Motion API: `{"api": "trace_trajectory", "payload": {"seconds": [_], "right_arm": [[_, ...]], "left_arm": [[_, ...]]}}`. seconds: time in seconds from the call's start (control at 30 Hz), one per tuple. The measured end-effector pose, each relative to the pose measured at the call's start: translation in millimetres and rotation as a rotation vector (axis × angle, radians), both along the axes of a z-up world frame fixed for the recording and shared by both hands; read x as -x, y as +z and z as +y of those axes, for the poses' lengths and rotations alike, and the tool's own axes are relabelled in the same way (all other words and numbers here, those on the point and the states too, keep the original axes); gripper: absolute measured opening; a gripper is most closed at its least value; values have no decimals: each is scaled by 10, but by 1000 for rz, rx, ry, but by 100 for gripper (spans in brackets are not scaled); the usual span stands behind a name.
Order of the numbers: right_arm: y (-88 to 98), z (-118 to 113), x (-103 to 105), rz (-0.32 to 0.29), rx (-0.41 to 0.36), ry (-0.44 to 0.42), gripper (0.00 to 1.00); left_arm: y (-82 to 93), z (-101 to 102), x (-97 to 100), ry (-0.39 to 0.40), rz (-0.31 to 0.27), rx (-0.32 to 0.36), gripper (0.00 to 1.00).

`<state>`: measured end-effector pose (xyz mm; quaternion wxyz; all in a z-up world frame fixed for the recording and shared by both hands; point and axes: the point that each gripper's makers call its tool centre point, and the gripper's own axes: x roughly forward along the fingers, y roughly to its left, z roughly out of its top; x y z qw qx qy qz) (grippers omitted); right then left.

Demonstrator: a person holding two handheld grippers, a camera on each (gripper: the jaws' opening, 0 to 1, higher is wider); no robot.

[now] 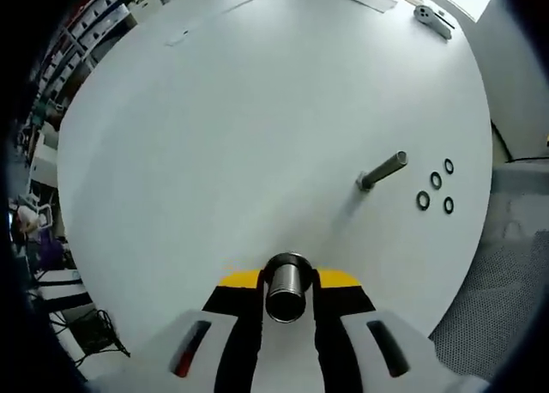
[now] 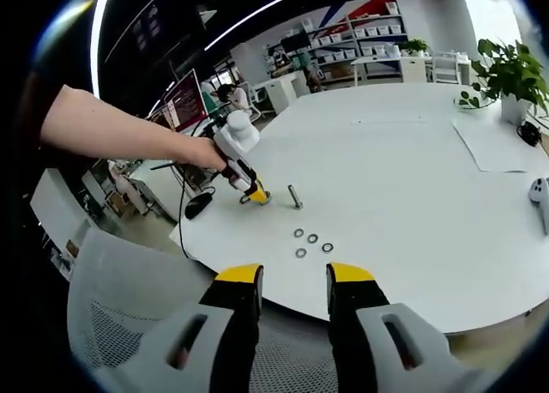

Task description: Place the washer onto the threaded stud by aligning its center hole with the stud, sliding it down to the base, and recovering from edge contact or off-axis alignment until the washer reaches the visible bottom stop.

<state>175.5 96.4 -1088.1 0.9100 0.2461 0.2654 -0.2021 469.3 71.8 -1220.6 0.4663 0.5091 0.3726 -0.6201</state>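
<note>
Washers (image 1: 436,185) lie beside the stud (image 1: 383,171); left claw (image 1: 288,283) grips a metal cylinder (image 1: 286,288), right claw (image 2: 293,277) gapes empty.

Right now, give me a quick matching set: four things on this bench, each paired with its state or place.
Things:
1. left gripper
2. right gripper
3. washers
4. stud

States or places:
A. lying loose on the white table, four together
B. standing bare, nothing on it yet
C. jaws apart, holding nothing
D. shut on a metal cylinder

Pairs: 1-D, 2-C, 3-A, 4-B
</note>
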Motion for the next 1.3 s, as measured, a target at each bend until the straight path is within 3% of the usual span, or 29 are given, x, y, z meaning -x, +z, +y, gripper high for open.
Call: {"api": "trace_trajectory", "payload": {"seconds": [0.23,0.37,0.43,0.63,0.87,1.03,1.17,1.3], "right_arm": [[-15,41,-23,7,-5,24,32],[-17,56,-25,9,-6,32,32],[-15,57,-25,7,-6,32,32],[-17,65,-27,7,-6,37,32],[-22,65,-19,10,-7,37,32],[-22,40,-6,8,-8,17,32],[-34,35,2,16,-9,17,32],[-36,35,10,17,-9,14,32]], "left_arm": [[-9,29,-57,80,8,53,24],[53,230,-101,114,10,65,26],[49,258,-235,149,17,61,26],[50,368,-358,242,35,76,29],[-6,515,-461,260,19,63,31],[-66,497,-531,282,23,55,31],[-112,538,-460,267,21,37,31],[-151,532,-545,261,12,31,30]]}}
